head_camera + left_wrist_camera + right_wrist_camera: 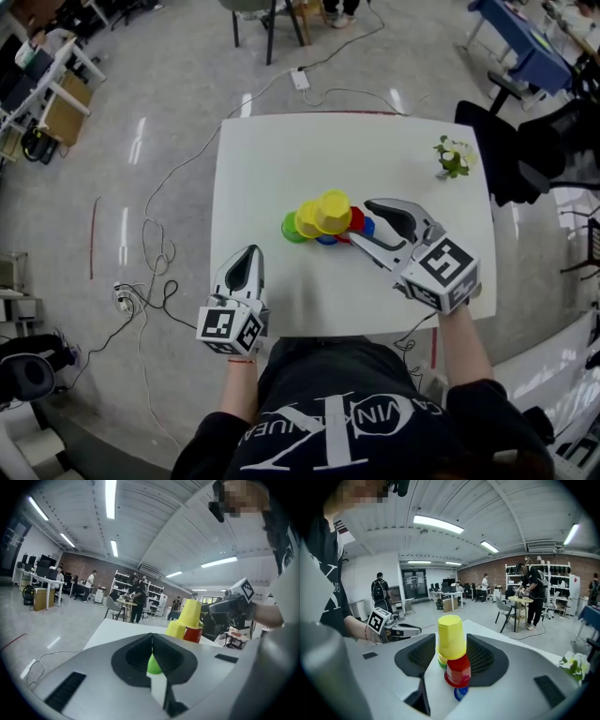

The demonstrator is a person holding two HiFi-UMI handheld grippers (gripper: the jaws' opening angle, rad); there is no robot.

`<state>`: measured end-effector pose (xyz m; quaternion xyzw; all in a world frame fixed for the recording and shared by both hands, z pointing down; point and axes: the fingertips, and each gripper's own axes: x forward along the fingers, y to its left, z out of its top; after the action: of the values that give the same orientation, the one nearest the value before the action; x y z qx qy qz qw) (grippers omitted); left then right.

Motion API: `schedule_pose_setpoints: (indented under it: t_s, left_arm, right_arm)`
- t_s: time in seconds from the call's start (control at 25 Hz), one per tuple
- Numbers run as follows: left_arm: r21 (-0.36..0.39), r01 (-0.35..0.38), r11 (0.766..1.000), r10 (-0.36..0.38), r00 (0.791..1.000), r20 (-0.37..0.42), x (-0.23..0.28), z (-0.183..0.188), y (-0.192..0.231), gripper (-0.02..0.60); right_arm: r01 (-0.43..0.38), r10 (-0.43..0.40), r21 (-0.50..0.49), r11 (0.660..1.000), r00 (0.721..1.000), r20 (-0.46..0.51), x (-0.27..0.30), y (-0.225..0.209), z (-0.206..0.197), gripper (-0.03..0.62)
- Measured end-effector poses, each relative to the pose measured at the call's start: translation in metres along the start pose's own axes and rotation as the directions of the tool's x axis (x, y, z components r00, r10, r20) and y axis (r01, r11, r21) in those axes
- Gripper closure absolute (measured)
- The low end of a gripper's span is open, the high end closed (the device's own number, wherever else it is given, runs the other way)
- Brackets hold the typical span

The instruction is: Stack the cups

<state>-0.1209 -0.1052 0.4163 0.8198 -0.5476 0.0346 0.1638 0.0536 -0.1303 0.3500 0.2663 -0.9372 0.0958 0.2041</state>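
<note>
Smooth, slightly glossy plastic is seen on the yellow cup (451,637) and red cup (458,670). The table top (281,159) is smooth, matt white. The right gripper (451,657) shell is matt grey plastic; its pads (485,658) are black and ribbed. The floor (169,94) is polished and reflective.

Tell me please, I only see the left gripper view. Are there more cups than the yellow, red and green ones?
Observer: Yes. A blue cup sits low beside the red cup, on the right gripper's side.
Operator: Is the other gripper grabbing them?
Observer: No. The right gripper has its jaws open on either side of the top yellow cup, not pressing it.
Operator: Is my gripper close to the cups?
Observer: The left gripper is by the front edge of the table, apart from the cups, with bare tabletop between.
</note>
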Motion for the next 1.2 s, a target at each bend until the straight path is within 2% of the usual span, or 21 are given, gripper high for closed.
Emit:
schedule_pose_setpoints:
  t_s: [0.28,0.64,0.88,1.2]
  left_arm:
    - [0.015,0.045,0.999,-0.045,0.999,-0.004,0.006,-0.001,-0.002,0.577]
    - [0.062,0.122,0.991,-0.122,0.993,-0.001,0.006,0.003,-0.013,0.577]
    - [0.100,0.130,0.986,-0.133,0.991,0.032,-0.003,0.011,-0.013,0.577]
    - [0.142,0.106,0.984,-0.120,0.989,0.089,-0.023,0.024,-0.012,0.577]
  right_arm:
    - [0.114,-0.116,0.087,0.990,0.993,0.024,-0.019,-0.001,-0.020,0.585]
    - [0.206,-0.234,0.229,0.951,0.967,0.103,-0.038,0.013,-0.047,0.585]
    - [0.232,-0.272,0.252,0.939,0.952,0.137,-0.041,0.030,-0.063,0.585]
    - [0.287,-0.339,0.250,0.925,0.920,0.198,-0.047,0.037,-0.062,0.585]
